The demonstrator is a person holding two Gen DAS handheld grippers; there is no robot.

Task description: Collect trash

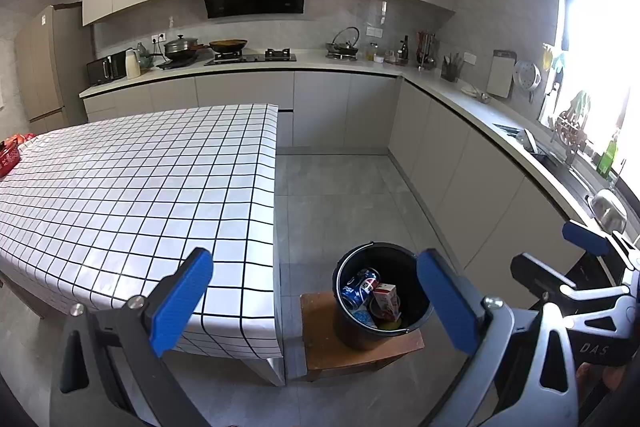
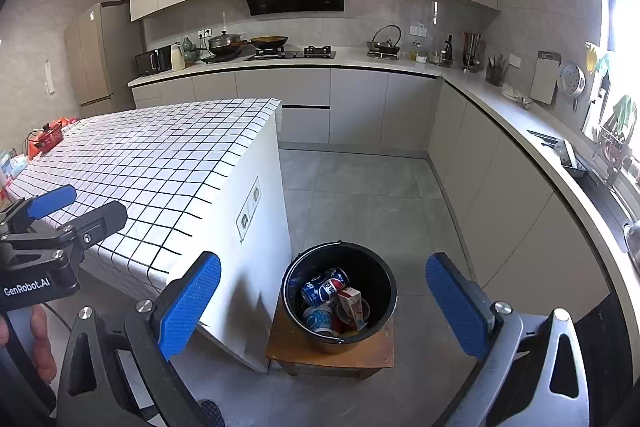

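A black bucket (image 1: pixel 380 331) stands on a small wooden stool (image 1: pixel 320 347) beside the table; it also shows in the right wrist view (image 2: pixel 384 291). Inside lie a blue Pepsi can (image 1: pixel 360 287), a red and white carton (image 1: pixel 387 301) and other trash; the can (image 2: pixel 324 287) and carton (image 2: pixel 352 301) show there too. My left gripper (image 1: pixel 316 303) is open and empty, above the table's corner and the bucket. My right gripper (image 2: pixel 324 307) is open and empty, above the bucket. Each gripper shows in the other's view, the right one (image 1: pixel 580 255) and the left one (image 2: pixel 76 207).
A table with a white grid cloth (image 1: pixel 132 187) fills the left. A red object (image 1: pixel 10 155) sits at its far left edge. Grey counters with a stove (image 1: pixel 250 57), pans and a sink (image 1: pixel 560 163) line the back and right walls. Grey tiled floor (image 1: pixel 340 195) lies between.
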